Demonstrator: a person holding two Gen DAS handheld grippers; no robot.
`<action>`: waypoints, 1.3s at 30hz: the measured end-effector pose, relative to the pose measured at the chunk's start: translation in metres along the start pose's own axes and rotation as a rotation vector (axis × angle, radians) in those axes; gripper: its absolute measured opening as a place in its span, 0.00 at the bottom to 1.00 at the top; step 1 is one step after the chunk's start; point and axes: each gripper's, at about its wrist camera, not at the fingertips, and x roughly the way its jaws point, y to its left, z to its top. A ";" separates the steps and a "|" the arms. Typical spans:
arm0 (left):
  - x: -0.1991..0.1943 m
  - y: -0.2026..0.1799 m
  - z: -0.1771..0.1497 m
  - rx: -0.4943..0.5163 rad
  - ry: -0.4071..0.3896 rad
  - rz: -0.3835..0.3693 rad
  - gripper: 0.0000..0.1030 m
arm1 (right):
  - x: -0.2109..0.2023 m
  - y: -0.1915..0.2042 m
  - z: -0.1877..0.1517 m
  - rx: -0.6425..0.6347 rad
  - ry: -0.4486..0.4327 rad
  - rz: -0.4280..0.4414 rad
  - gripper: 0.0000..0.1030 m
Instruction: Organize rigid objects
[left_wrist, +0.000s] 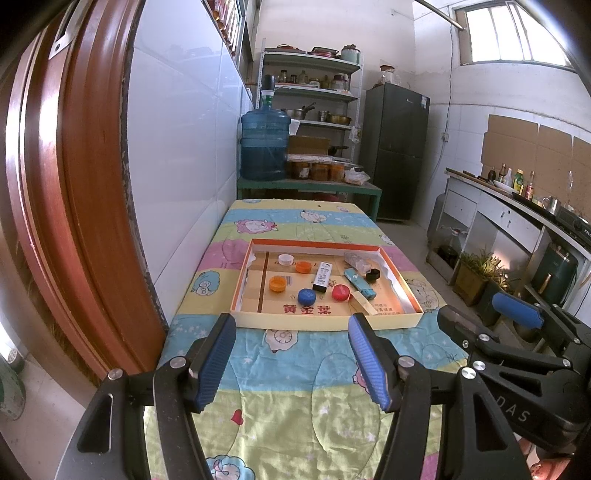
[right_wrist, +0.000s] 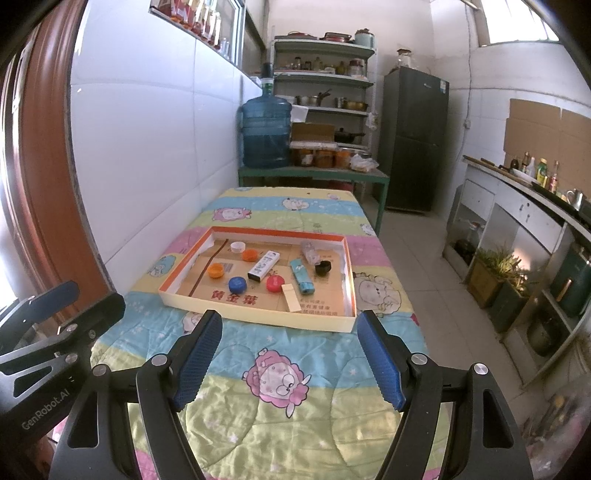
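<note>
A shallow cardboard box tray (left_wrist: 325, 319) (right_wrist: 258, 312) lies on the quilt-covered table. Inside it are a white cap (left_wrist: 286, 259), two orange caps (left_wrist: 277, 284) (left_wrist: 303, 266), a blue cap (left_wrist: 306, 295) (right_wrist: 237, 284), a red cap (left_wrist: 340, 292) (right_wrist: 274, 283), a black cap (left_wrist: 373, 275), a white box (left_wrist: 323, 275) (right_wrist: 263, 266), a light blue packet (left_wrist: 359, 283) (right_wrist: 301, 276), a clear plastic bottle (left_wrist: 356, 260) and a cream card (right_wrist: 291, 298). My left gripper (left_wrist: 291, 360) and right gripper (right_wrist: 290, 356) are open and empty, held above the quilt in front of the tray.
The cartoon quilt (right_wrist: 280, 376) covers the table, which stands against a white tiled wall (left_wrist: 177, 166). A wooden door frame (left_wrist: 74, 184) is at the left. A green bench with a water jug (left_wrist: 264, 146), shelves and a fridge (left_wrist: 399, 147) stand behind. A kitchen counter (right_wrist: 524, 206) runs along the right.
</note>
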 end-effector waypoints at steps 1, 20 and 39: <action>0.000 -0.001 0.001 0.000 0.000 0.000 0.62 | 0.000 0.000 0.000 0.000 0.000 0.001 0.74; -0.001 -0.001 0.001 0.001 0.002 0.002 0.62 | 0.003 0.004 -0.004 -0.001 0.004 0.005 0.74; -0.001 0.000 0.001 0.003 0.004 0.003 0.62 | 0.007 0.008 -0.006 -0.002 0.008 0.008 0.74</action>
